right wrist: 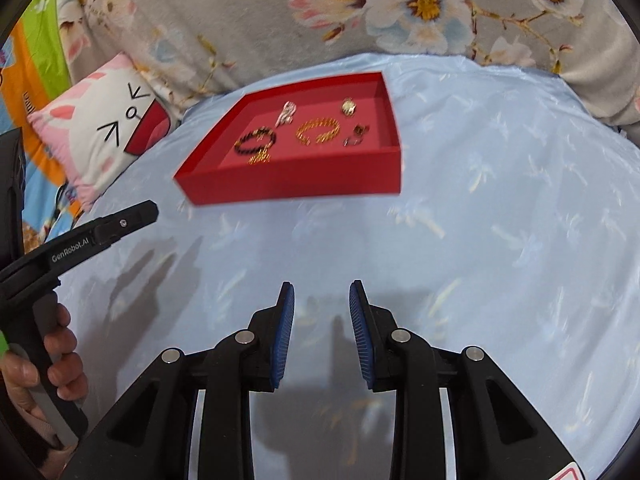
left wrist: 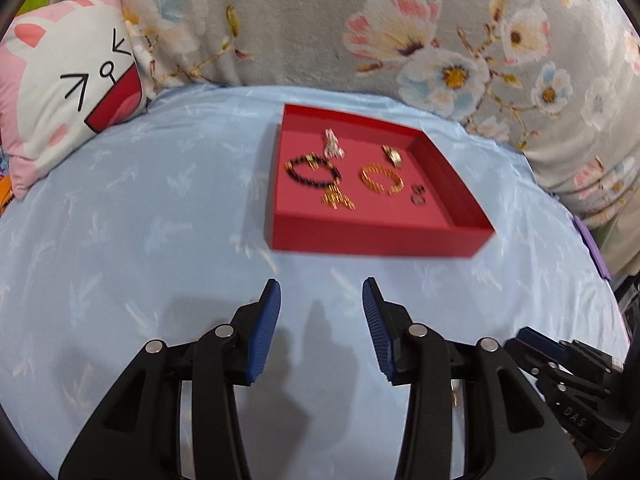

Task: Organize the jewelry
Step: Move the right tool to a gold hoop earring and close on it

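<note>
A red tray (left wrist: 372,238) lies on the light blue bedsheet; it also shows in the right wrist view (right wrist: 296,186). In it lie a black beaded bracelet (left wrist: 312,170), a gold bracelet (left wrist: 382,179), a small gold piece (left wrist: 338,199), a silver piece (left wrist: 333,145), a gold ring (left wrist: 393,155) and a dark earring (left wrist: 418,194). The bracelets also show in the right wrist view: black (right wrist: 256,142), gold (right wrist: 318,130). My left gripper (left wrist: 322,292) is open and empty, short of the tray. My right gripper (right wrist: 322,294) is open and empty, also short of the tray.
A cat-face pillow (left wrist: 68,84) lies at the left, also in the right wrist view (right wrist: 104,132). A grey floral quilt (left wrist: 360,28) piles up behind the tray. The left gripper's body and the hand that holds it (right wrist: 60,344) show at the left of the right wrist view.
</note>
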Demonstrator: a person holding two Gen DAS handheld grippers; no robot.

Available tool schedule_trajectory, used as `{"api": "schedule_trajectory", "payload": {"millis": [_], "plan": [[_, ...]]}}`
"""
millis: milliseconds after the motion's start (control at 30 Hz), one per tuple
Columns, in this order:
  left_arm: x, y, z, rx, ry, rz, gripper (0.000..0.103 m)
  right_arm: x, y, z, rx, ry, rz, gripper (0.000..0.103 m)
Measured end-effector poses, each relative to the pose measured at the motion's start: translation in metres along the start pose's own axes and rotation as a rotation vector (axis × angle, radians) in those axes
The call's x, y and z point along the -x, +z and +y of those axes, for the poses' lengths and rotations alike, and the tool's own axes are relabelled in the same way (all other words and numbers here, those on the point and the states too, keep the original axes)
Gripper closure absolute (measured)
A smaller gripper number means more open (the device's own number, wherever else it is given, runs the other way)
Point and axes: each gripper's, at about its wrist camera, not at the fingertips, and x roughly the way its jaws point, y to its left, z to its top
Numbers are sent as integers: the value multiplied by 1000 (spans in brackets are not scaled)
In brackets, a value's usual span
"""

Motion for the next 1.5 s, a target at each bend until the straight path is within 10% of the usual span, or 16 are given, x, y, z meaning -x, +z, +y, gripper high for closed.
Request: {"api": "schedule_trajectory", "payload": {"millis": [400, 733, 1033, 1500], "plan": [[6, -52, -13, -23, -31, 85, 62, -19, -28, 27, 72, -15, 50, 75], [6, -58, -18, -37, -38, 97, 62, -30, -24, 34, 98, -21, 52, 77], [9, -61, -24, -47, -55, 98, 62, -27, -23, 27, 73, -14, 35, 100], [10, -61, -29, -64, -66, 100, 62, -29, -22, 24, 53, 5, 54, 95]]}}
